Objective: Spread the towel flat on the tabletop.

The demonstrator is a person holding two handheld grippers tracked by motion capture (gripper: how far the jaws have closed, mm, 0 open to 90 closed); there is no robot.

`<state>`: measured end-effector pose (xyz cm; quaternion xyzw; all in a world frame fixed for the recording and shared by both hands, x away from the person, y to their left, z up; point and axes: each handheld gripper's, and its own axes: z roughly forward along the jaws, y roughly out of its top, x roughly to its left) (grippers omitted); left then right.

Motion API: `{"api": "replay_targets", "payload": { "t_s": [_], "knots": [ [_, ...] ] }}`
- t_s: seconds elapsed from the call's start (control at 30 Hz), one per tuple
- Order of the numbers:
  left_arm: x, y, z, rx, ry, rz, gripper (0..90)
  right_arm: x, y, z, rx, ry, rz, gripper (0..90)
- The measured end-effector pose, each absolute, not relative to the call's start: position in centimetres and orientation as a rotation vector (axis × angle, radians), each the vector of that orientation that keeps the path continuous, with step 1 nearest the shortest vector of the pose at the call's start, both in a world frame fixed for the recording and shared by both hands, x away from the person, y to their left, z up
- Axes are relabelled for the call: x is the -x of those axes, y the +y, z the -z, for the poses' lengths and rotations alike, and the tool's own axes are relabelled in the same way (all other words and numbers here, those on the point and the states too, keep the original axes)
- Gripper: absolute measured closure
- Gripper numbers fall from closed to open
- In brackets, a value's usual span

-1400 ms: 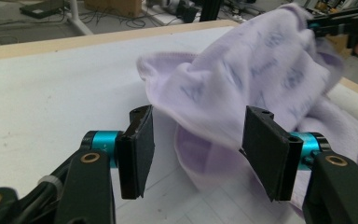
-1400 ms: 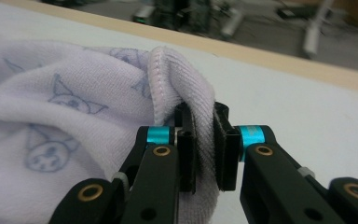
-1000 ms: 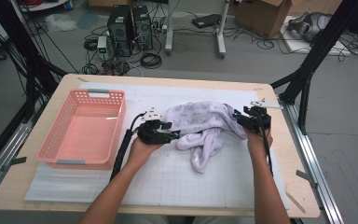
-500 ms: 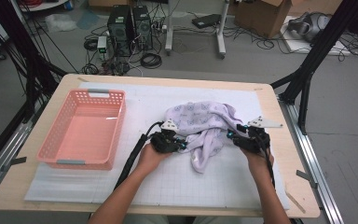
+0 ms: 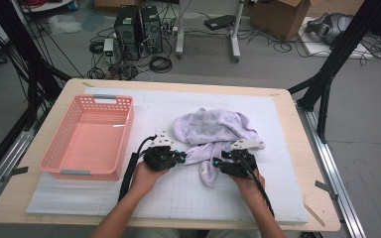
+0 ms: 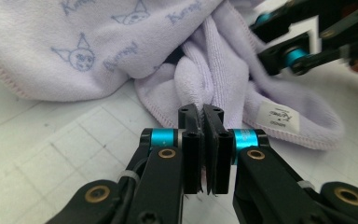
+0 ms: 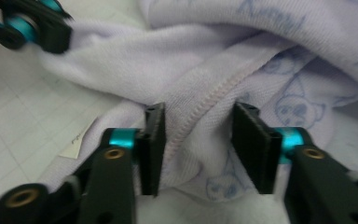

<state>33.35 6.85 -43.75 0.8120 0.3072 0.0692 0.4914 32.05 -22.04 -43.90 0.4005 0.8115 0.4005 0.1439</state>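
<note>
Cables, computer towers and a cardboard box crowd the floor along the top of the high view, beyond a wooden surface (image 5: pixel 297 163) covered by a white gridded mat (image 5: pixel 178 191). A crumpled lilac towel (image 5: pixel 211 130) printed with cartoon faces lies at the centre of the frame, right of a pink basket (image 5: pixel 87 171) that stands empty at mid-left. The left hand-held gripper (image 5: pixel 180 157) meets the towel's lower left fold; in the left gripper view its jaws are pressed together on a ridge of the cloth (image 6: pixel 200 100), just left of the sewn label (image 6: pixel 278 117). The right hand-held gripper (image 5: pixel 217 162) sits at the towel's hanging tail; in the right gripper view its jaws stand apart with a stitched hem (image 7: pixel 200 109) running between them, not yet pinched. The step in hand appears to be taking a second hold, so that the towel can be lifted or spread. The next move likely calls for closing the right jaws on that hem, then drawing the two hands apart. Open mat lies toward the bottom and right of the frame; the basket wall at the left and the surface's near edge limit the sweep.
</note>
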Motion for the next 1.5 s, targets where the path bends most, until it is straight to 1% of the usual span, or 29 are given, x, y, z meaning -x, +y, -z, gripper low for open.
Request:
{"api": "replay_targets", "payload": {
  "t_s": [0.07,0.13,0.3,0.47,0.63,0.67,0.7,0.73,0.77,0.8,0.83,0.9,1.0,1.07,1.17,1.23,1.33,1.43,1.47,1.5],
  "knots": [
    [-32.9,7.2,43.7,-1.968,0.746,-0.167,86.2,-32.0,-21.8,44.0,-1.140,2.357,-1.151,76.0],
    [-32.4,7.6,43.7,-1.961,0.746,-0.168,86.1,-31.7,-22.0,43.6,-1.116,2.355,-1.166,81.2],
    [-31.4,8.5,44.0,-1.937,0.769,-0.149,86.2,-30.0,-23.9,42.5,-1.135,2.296,-1.205,81.7],
    [-29.8,8.8,44.3,-1.949,0.743,-0.139,86.1,-27.7,-26.7,42.3,-1.229,2.221,-1.193,83.5],
    [-28.0,8.3,44.0,-1.946,0.687,-0.102,86.0,-25.8,-29.0,41.9,-1.297,2.166,-1.136,83.6],
    [-27.8,8.0,44.0,-1.943,0.675,-0.079,85.6,-25.5,-29.3,41.8,-1.305,2.161,-1.119,83.6],
    [-27.6,7.8,44.0,-1.952,0.666,-0.048,83.0,-25.3,-29.7,41.8,-1.324,2.157,-1.098,83.6],
    [-27.6,7.5,44.0,-1.962,0.666,-0.031,74.3,-25.0,-30.0,41.8,-1.336,2.149,-1.067,83.7],
    [-27.6,7.4,44.0,-1.967,0.685,-0.040,62.8,-24.8,-30.2,41.8,-1.344,2.134,-1.014,83.8],
    [-27.7,7.4,43.9,-1.955,0.703,-0.061,55.8,-24.6,-30.6,41.8,-1.351,2.119,-0.965,83.7],
    [-27.9,7.5,43.8,-1.953,0.715,-0.088,51.9,-24.5,-31.1,41.9,-1.365,2.114,-0.962,83.7],
    [-28.6,7.8,43.6,-1.933,0.747,-0.102,48.3,-24.5,-32.0,42.0,-1.386,2.104,-0.965,83.2],
    [-29.8,7.6,43.3,-1.909,0.771,-0.085,48.1,-24.8,-32.7,42.1,-1.379,2.114,-0.978,81.2],
    [-30.7,7.0,43.4,-1.922,0.777,-0.088,48.2,-25.0,-33.2,42.0,-1.379,2.118,-0.983,80.9],
    [-31.7,5.6,43.6,-1.955,0.777,-0.110,48.6,-25.1,-34.3,41.4,-1.394,2.083,-0.973,84.7],
    [-32.4,4.6,43.7,-1.991,0.769,-0.119,48.5,-24.9,-35.2,41.1,-1.413,2.057,-1.014,84.6],
    [-33.3,3.1,44.1,-2.050,0.742,-0.120,48.3,-24.8,-35.9,41.3,-1.420,2.051,-1.089,79.1],
    [-33.8,1.7,44.7,-2.126,0.722,-0.143,48.7,-25.0,-35.9,41.6,-1.395,2.080,-1.093,72.4],
    [-33.7,1.5,44.8,-2.139,0.702,-0.175,49.8,-25.1,-35.8,41.7,-1.394,2.082,-1.102,69.5],
    [-33.6,1.3,44.7,-2.155,0.685,-0.213,53.9,-25.1,-35.8,41.7,-1.382,2.081,-1.114,67.5]
  ]
}}
